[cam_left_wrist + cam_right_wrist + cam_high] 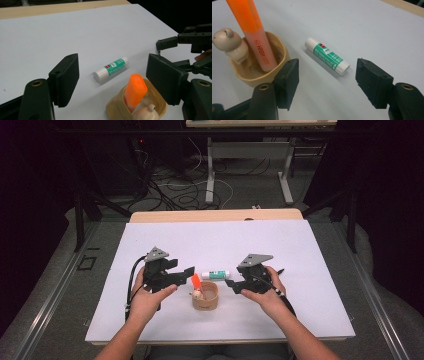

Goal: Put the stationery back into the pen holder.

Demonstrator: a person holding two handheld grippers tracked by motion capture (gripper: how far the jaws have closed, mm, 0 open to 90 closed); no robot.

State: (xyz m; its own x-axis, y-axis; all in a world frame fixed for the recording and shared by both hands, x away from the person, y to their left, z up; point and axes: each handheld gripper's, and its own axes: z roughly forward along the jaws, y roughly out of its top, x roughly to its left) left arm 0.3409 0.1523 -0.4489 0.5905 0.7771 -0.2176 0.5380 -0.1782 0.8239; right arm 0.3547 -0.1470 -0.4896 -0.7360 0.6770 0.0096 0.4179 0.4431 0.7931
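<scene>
Lab or test room, set up for recording. Desk [150,320] wearing white sheet over wooden top, standing in dark curtained bay. Black frame bars [80,220] flanking it. Loose cables [175,190] lying tangled on grey carpet [60,285] behind. Second desk on metal legs [287,175] standing farther back. Equipment with small red light [142,141] sitting in shadow.

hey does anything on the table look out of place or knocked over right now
Only the glue stick stands out: it lies flat on its side on the white table, beside the beige cup rather than in it. The orange highlighter stands leaning inside the cup. Both tongs are open, and nothing looks spilled or damaged.
</scene>
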